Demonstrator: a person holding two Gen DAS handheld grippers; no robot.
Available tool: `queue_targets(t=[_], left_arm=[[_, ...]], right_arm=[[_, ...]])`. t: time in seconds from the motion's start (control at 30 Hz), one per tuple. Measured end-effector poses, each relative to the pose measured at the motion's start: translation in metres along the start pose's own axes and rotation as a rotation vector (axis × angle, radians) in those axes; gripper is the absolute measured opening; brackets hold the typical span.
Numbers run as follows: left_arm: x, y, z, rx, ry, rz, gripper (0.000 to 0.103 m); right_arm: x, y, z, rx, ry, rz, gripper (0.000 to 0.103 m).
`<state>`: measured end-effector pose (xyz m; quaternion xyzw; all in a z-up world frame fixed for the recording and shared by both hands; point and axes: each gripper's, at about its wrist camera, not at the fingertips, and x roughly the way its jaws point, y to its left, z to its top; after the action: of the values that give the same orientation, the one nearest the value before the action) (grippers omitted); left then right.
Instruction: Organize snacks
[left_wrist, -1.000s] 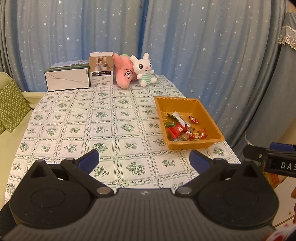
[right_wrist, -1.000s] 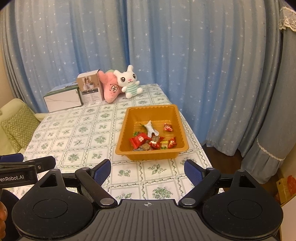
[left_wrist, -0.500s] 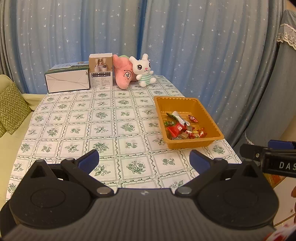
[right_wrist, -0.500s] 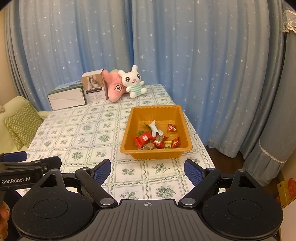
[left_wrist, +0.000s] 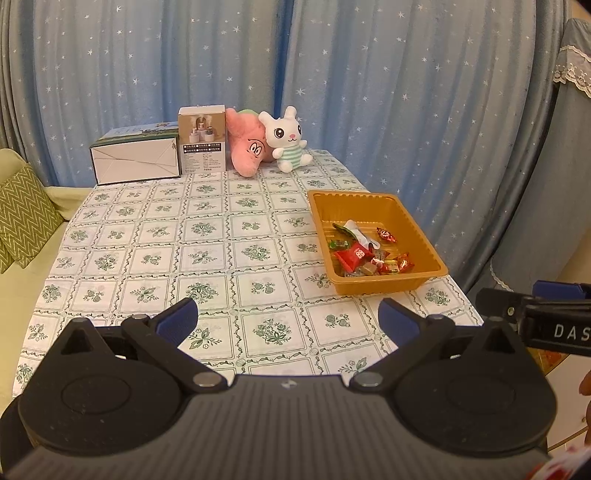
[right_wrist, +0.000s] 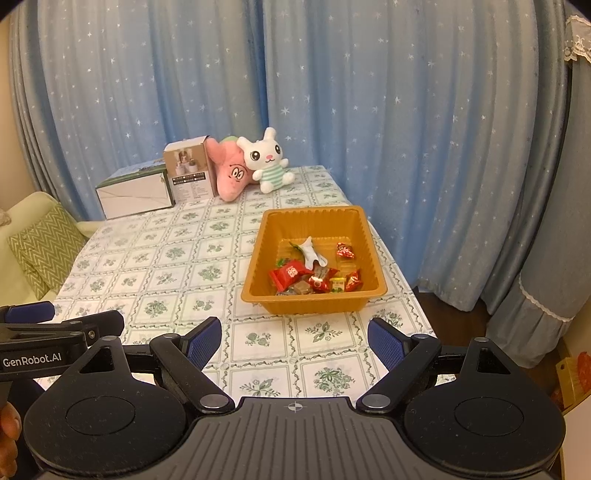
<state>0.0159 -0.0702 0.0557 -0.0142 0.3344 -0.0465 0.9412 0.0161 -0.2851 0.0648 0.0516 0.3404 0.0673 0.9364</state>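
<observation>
Both claws are held above the near edge of the desk (left_wrist: 155, 258), which is covered by a green floral check cloth.

Left claw (left_wrist: 288, 317): jaws spread wide, nothing between the blue pads. Right claw (right_wrist: 294, 341): jaws likewise wide apart and empty.

The orange tray (right_wrist: 258, 273) sits on the desk near the right edge, toward the near right corner. It holds the snacks (right_wrist: 314, 273): a red packet, several small red and yellow wrapped sweets, and one white wrapper with a green end, bunched in the tray's near half. One red sweet lies apart toward the far right of the tray floor.

Relative to the right claw, the tray lies just ahead, roughly centred between its fingers and clear of them. Relative to the left claw, the tray (left_wrist: 321, 221) lies ahead and to the right, beyond the right finger.

At the far edge of the desk: a white flat box (left_wrist: 135, 162), an upright carton (left_wrist: 202, 142), a pink plush (left_wrist: 247, 147) and a white rabbit plush (left_wrist: 286, 140), in a row, well apart from the tray.
</observation>
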Motion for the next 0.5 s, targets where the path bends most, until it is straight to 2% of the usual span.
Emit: queue_targets(t=[0.5], left_arm=[[0.0001,-0.0019,-0.0011,-0.001,0.002,-0.003,0.103]], right_arm=[[0.0008,-0.0023,-0.0032,0.006,0.003,-0.003,0.086]])
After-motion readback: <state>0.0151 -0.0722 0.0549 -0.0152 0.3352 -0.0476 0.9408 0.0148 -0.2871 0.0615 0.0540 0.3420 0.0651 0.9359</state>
